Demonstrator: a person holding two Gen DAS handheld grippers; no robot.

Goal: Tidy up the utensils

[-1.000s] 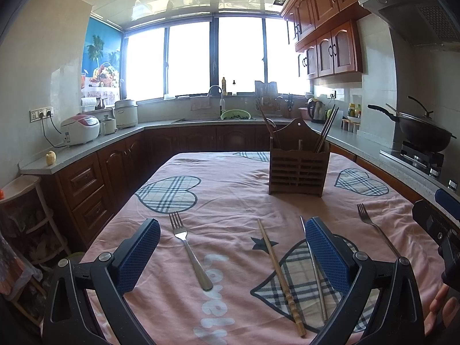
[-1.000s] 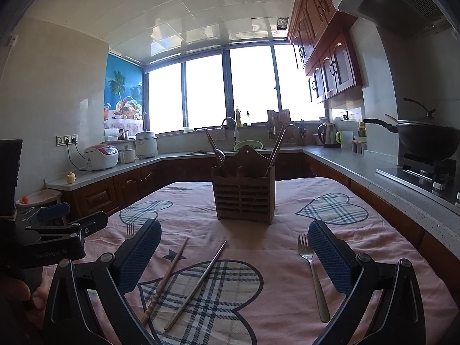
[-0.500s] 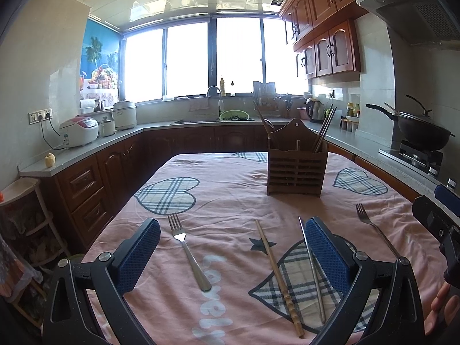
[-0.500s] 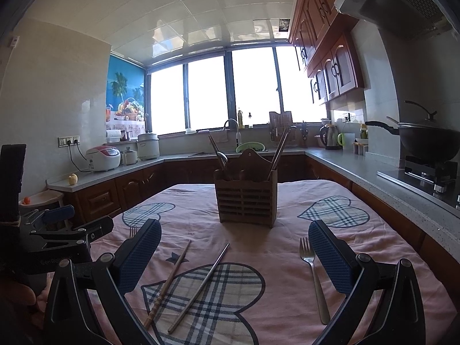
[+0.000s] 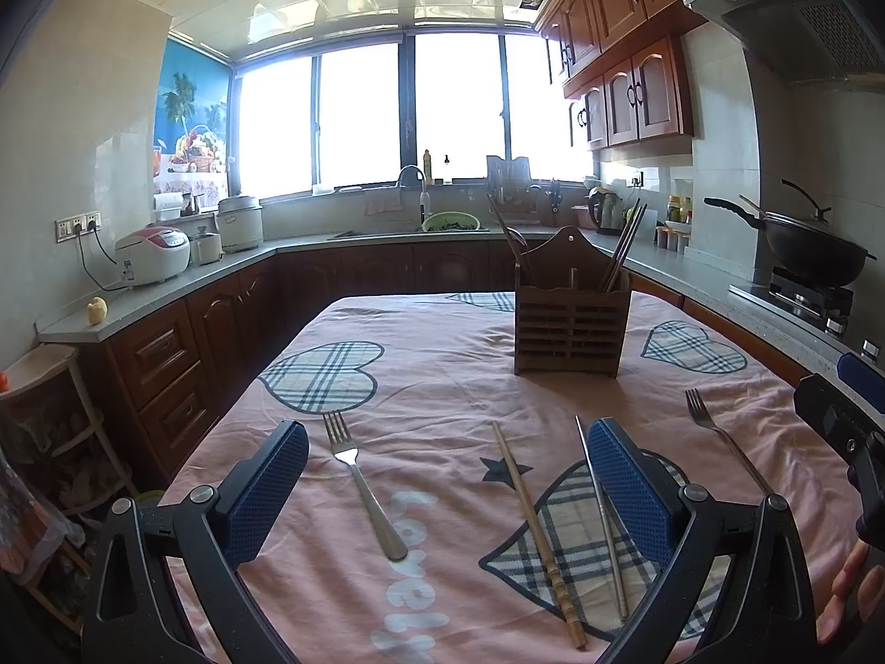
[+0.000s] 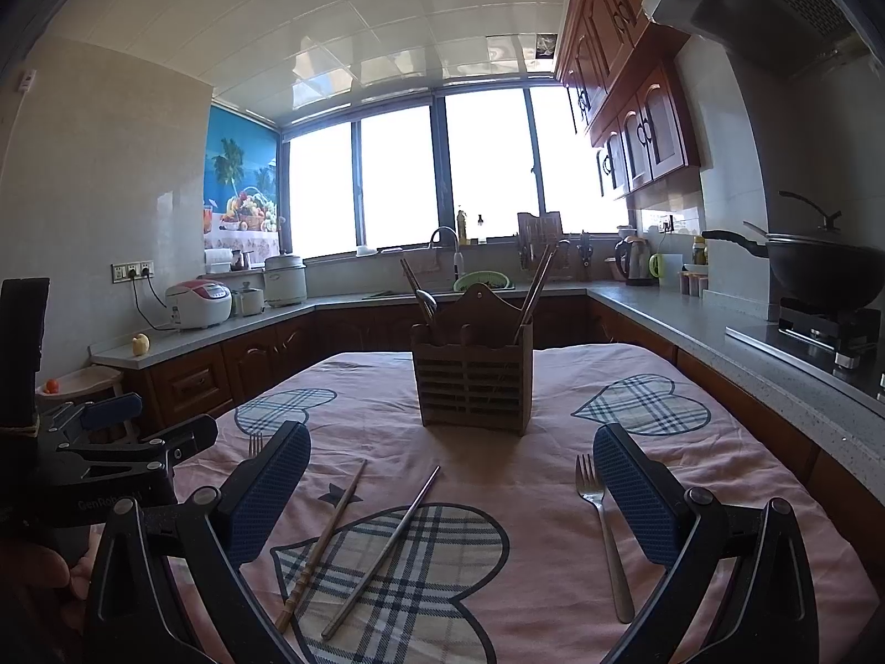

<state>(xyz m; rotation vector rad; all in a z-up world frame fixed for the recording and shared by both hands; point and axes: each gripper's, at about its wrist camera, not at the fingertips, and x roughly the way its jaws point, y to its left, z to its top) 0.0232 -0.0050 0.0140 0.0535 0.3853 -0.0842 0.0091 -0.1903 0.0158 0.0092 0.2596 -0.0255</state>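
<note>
The wooden utensil holder (image 6: 473, 371) stands upright mid-table on the pink cloth (image 5: 442, 376), light enough to tip if bumped. Both the left gripper (image 5: 448, 489) and right gripper (image 6: 451, 489) hover wide open, empty. Two forks (image 5: 362, 489) (image 6: 604, 534), a wooden chopstick (image 5: 536, 531) and a metal chopstick (image 5: 600, 520) lie flat, likely to slip; nothing blocks them.

Right gripper (image 6: 451, 476) jaws spread wide, nothing between them, held above the pink tablecloth (image 6: 553, 476). Wooden utensil holder (image 6: 473, 382) stands centre, chopsticks and a spoon upright inside. Lying flat on the cloth: wooden chopstick (image 6: 323, 542), metal chopstick (image 6: 381, 550) beside it, fork (image 6: 603, 531) just beside the right pad. Left gripper (image 6: 133, 442) at the left edge, partly hiding a second fork (image 6: 255, 444).
</note>
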